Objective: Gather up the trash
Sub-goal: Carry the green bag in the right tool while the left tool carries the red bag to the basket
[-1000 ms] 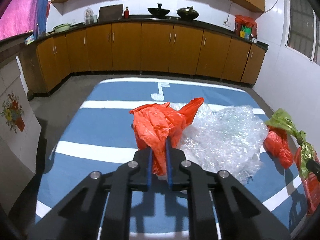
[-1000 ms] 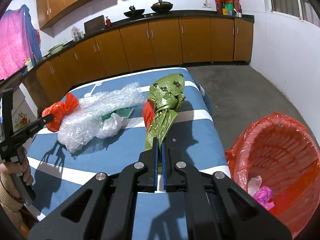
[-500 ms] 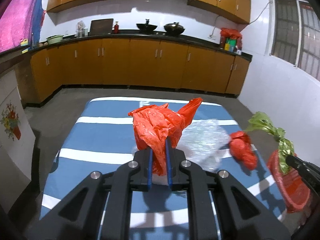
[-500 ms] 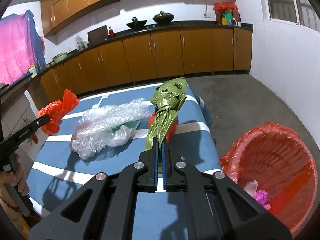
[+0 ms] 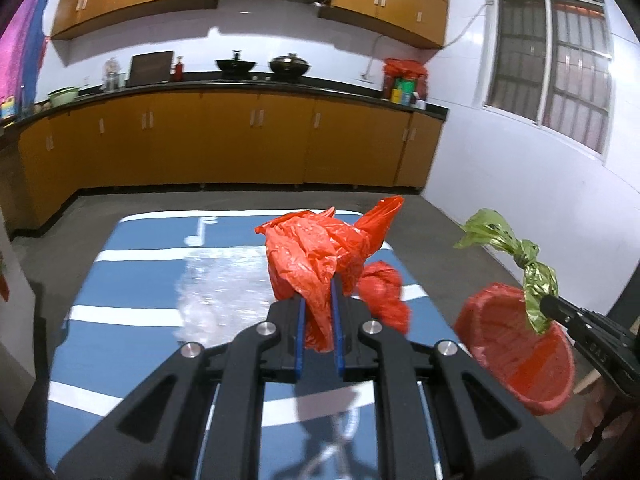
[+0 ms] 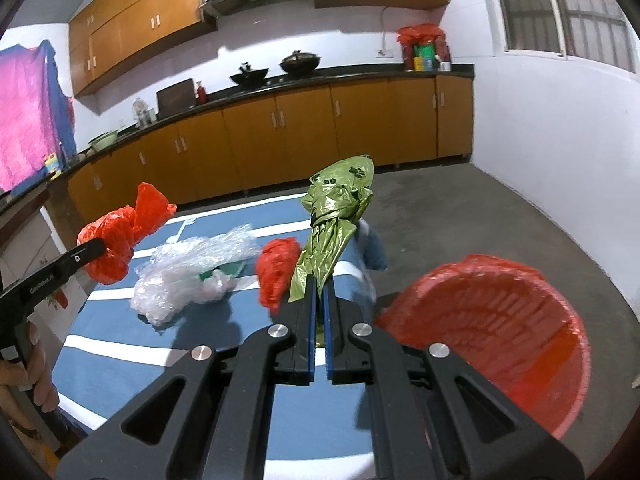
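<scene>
Beside the table point(image 6: 120, 356), down on the floor, sits the red-lined bin point(image 6: 500, 332), mouth wide for dumping. Bubble wrap point(image 6: 192, 268) and a red bundle point(image 6: 276, 272) lie on the blue cloth, waiting their turn. Up in the air, the left gripper point(image 5: 319, 316) clamps a red bag point(image 5: 316, 256), and the right gripper point(image 6: 319, 312) pinches a green bag point(image 6: 336, 216) by its tail so it hangs clear, nearest the bin!

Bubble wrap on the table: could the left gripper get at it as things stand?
Probably not yet. The left gripper is shut on a red bag, so it is occupied; the bubble wrap itself lies uncovered on the table.
</scene>
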`<action>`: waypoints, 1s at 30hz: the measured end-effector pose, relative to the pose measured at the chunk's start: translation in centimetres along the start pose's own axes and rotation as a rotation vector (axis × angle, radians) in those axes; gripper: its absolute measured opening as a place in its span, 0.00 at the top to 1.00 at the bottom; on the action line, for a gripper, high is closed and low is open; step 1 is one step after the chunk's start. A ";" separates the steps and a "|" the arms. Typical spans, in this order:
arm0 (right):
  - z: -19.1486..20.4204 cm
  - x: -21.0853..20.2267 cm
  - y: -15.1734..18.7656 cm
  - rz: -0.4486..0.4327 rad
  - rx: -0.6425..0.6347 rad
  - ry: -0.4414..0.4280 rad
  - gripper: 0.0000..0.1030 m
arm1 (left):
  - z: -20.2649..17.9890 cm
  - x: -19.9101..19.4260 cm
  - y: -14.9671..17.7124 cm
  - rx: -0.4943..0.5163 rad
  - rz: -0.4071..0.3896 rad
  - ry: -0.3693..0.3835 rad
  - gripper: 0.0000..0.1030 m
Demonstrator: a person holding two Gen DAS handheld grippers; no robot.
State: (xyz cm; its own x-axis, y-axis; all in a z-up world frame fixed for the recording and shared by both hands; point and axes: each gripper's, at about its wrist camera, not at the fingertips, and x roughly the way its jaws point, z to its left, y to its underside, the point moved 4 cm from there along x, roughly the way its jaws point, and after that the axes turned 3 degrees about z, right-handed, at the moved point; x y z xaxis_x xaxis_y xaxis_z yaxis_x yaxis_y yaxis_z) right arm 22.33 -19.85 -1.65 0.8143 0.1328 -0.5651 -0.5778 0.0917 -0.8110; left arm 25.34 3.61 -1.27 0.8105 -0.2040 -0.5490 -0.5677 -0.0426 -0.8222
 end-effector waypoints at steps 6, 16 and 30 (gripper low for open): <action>-3.0 -1.9 0.3 -0.023 0.038 0.053 0.96 | -4.0 0.1 0.3 0.028 0.013 0.073 0.88; -7.5 -4.4 1.3 -0.037 0.092 0.137 0.96 | -10.6 0.9 1.1 0.091 0.039 0.189 0.88; -12.2 -5.8 3.3 -0.018 0.159 0.198 0.96 | -18.3 3.3 3.3 0.181 0.105 0.297 0.88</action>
State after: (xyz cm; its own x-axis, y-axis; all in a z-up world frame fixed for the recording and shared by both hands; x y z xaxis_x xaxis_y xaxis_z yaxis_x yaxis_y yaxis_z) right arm 16.36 -32.35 -2.90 0.8109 -0.0644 -0.5817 -0.5516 0.2483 -0.7963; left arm 23.48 -15.07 -3.08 0.6567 -0.4743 -0.5863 -0.5894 0.1622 -0.7914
